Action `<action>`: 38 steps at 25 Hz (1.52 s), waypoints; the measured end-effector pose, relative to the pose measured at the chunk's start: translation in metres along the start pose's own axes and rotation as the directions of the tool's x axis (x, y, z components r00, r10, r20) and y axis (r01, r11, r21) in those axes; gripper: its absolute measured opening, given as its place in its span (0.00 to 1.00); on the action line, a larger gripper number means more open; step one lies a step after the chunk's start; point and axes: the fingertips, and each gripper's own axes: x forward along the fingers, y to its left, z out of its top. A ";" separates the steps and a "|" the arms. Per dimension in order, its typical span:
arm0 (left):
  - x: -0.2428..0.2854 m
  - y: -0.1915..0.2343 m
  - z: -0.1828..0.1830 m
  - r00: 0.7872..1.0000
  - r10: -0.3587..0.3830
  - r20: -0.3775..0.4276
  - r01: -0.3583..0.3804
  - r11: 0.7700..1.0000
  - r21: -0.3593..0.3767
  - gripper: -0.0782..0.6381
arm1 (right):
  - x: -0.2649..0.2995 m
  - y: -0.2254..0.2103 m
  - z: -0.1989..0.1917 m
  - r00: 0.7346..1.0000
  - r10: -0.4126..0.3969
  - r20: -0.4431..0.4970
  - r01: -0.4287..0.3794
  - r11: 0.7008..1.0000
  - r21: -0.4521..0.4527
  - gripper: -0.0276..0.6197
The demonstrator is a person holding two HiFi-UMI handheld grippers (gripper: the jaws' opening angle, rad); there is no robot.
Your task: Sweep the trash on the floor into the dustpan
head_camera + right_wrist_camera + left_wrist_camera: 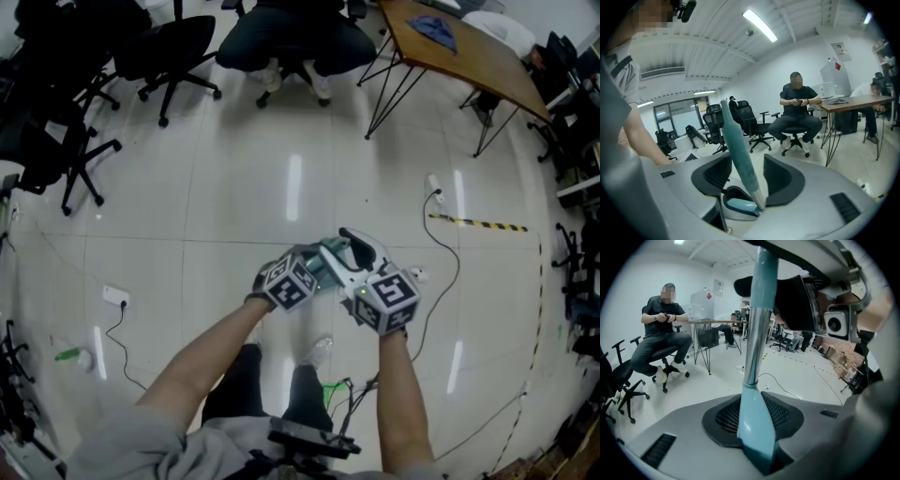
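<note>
- Trash (66,354) is hard to pick out. The likeliest piece is a green-and-white scrap on the floor (234,197), far to the person's left and well apart from both grippers. A white bit (419,275) lies just beside the right gripper.
- No view plainly shows the dustpan. A green shape (330,389) by the person's feet might belong to it, but it is too small to tell.
- Sweeping looks not yet begun. The tool is only being taken in hand, so gathering the scraps and pushing them into the pan is all left.
- The left gripper (314,267) grips a teal handle (754,427), with its pads pressed on it at a middling width.
- The right gripper (354,262) stands wide. A teal grip rises between its pads with a gap beside it, unclamped.
- Only the head view shows the floor and how close together the two grippers are.
- Only the gripper views show the jaws. The left one also shows the handle's metal pole, and the right one a teal piece (740,205) in a white ring, low between the jaws.
- Whether the handle belongs to broom or pan, I cannot tell.
</note>
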 end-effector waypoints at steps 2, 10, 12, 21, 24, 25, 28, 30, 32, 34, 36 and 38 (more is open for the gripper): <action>-0.001 0.002 0.001 1.000 0.009 0.005 -0.009 1.000 -0.002 0.28 | 0.004 -0.002 -0.002 1.000 0.004 0.006 -0.004 0.999 -0.054 0.23; -0.005 0.001 0.000 1.000 0.000 0.031 0.000 1.000 -0.002 0.28 | 0.006 -0.007 -0.002 1.000 0.018 0.021 -0.015 0.993 -0.113 0.19; -0.004 0.002 0.000 0.999 0.004 0.032 -0.004 1.000 -0.003 0.28 | 0.007 -0.009 -0.001 0.999 0.026 0.029 -0.022 0.994 -0.111 0.19; -0.007 -0.002 -0.006 1.000 0.008 0.020 -0.008 1.000 0.006 0.28 | -0.003 -0.053 -0.004 0.997 -0.056 0.051 0.056 0.998 0.003 0.18; -0.007 0.000 -0.004 1.000 0.012 0.012 -0.012 1.000 0.011 0.28 | -0.001 -0.047 -0.003 0.999 -0.043 0.031 0.044 0.999 -0.024 0.18; -0.007 0.001 -0.003 1.000 0.015 0.008 -0.015 1.000 0.010 0.28 | 0.000 -0.043 -0.005 0.999 -0.040 0.020 0.040 0.998 -0.038 0.18; -0.014 0.006 0.000 1.000 0.024 0.006 -0.024 1.000 0.010 0.28 | -0.007 -0.037 -0.007 0.999 -0.038 0.015 0.039 0.997 -0.064 0.18; -0.026 0.010 0.002 0.999 0.032 0.009 -0.032 0.999 0.009 0.28 | -0.019 -0.034 -0.001 0.998 -0.053 0.028 0.055 0.997 -0.059 0.18; -0.040 0.012 0.008 0.999 0.040 0.014 -0.040 0.999 0.014 0.28 | -0.034 -0.028 0.007 0.998 -0.058 0.039 0.061 0.996 -0.067 0.18; -0.058 0.012 0.018 0.999 0.050 0.015 -0.050 0.999 0.021 0.28 | -0.049 -0.019 0.019 0.996 -0.066 0.053 0.071 0.994 -0.082 0.18; -0.078 0.012 0.028 0.997 0.071 0.017 -0.071 0.997 0.019 0.28 | -0.066 -0.009 0.030 0.994 -0.081 0.067 0.088 0.992 -0.095 0.18; -0.099 0.013 0.040 0.995 0.098 0.025 -0.099 0.995 0.013 0.28 | -0.082 -0.001 0.040 0.992 -0.098 0.080 0.107 0.988 -0.111 0.18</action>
